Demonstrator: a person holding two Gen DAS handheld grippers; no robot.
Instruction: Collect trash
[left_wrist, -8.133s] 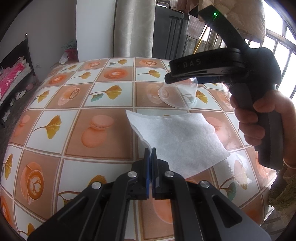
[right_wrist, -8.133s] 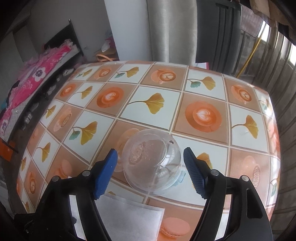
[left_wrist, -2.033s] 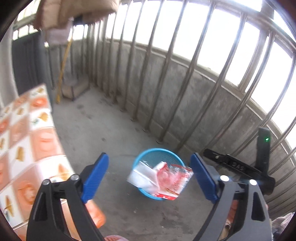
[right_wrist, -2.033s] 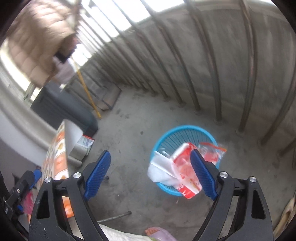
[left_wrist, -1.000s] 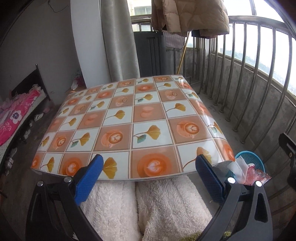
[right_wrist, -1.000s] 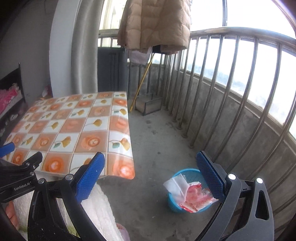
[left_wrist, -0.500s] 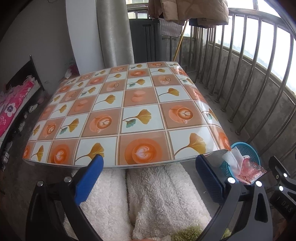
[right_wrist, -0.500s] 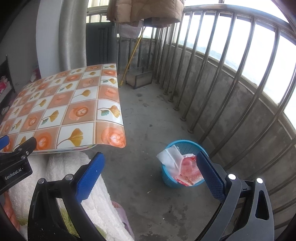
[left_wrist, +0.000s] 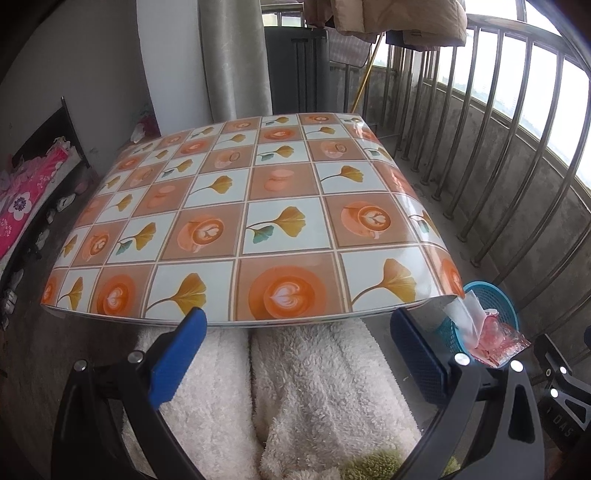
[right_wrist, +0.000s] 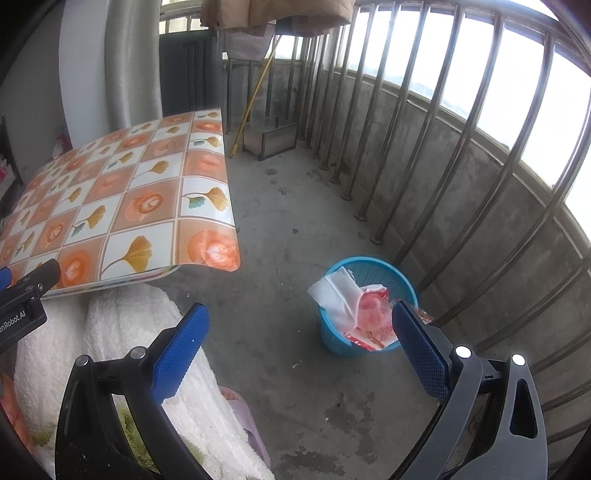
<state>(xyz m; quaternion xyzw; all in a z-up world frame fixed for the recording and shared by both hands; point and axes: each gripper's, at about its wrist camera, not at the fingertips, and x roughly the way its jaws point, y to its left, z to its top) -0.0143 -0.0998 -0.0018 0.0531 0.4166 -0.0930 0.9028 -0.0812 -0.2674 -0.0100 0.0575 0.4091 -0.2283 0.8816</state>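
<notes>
Fingers on both tools stand wide apart, nothing between them. Left gripper (left_wrist: 295, 358) hovers low at the near edge of the table (left_wrist: 251, 206), over the person's lap in pale fleecy trousers (left_wrist: 314, 398); right gripper (right_wrist: 299, 343) hangs off the table's right near corner, aimed at the floor (right_wrist: 280, 221).

Trash sits in the blue basket (right_wrist: 373, 273) on the concrete floor, off that right near corner and close to the balcony railing (right_wrist: 443, 155). A white tissue (right_wrist: 336, 295) pokes up over the basket's rim; a red-and-white wrapper (right_wrist: 373, 314) lies against it and hangs partly over the rim's near side. Basket looks placed within arm's reach of the seat, so drops can be made without standing.

Tabletop, under its glossy ginkgo-and-coffee patterned cloth, shows no loose items anywhere from near edge to far corners. Judgement: collection looks finished or nearly so; open, empty fingers held back near the lap read as a rest pose after release.

Possible snag: the wrapper overhanging the rim could slip out to the floor. A pink slipper (right_wrist: 243, 417) shows by the person's foot. A jacket (right_wrist: 273, 11) hangs overhead at the railing.
</notes>
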